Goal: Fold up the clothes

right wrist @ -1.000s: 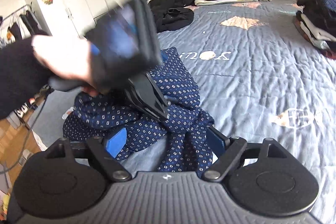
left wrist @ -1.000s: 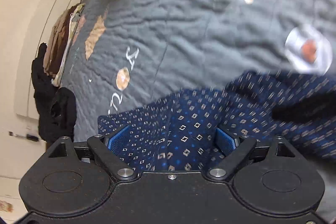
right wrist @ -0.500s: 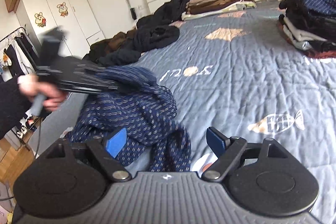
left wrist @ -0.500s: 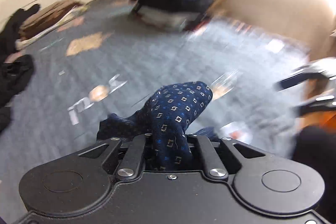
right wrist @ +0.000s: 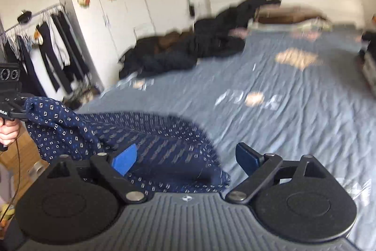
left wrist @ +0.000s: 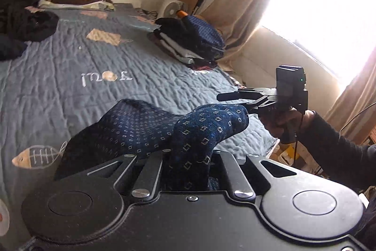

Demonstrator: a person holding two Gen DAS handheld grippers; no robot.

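Your left hand-held gripper (left wrist: 188, 164) is clenched on a bunched fold of the navy patterned garment (left wrist: 141, 128) at lower centre, lifted off the bed (left wrist: 70, 91). Your right hand-held gripper (right wrist: 188, 157) is opening, garment lying loose between its blue pads (right wrist: 124, 159). The quilt lettering is unreadable. Far upper centre, folded clothes (left wrist: 188, 41) are stacked.

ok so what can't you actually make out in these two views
- Left gripper pads: left wrist view, buried in the navy patterned garment they clamp.
- Garment's type and full shape: both views, bunched and cut off behind the gripper bodies.
- Dark clothes pile near the headboard: right wrist view, motion-blurred.
- Window: left wrist view, overexposed.
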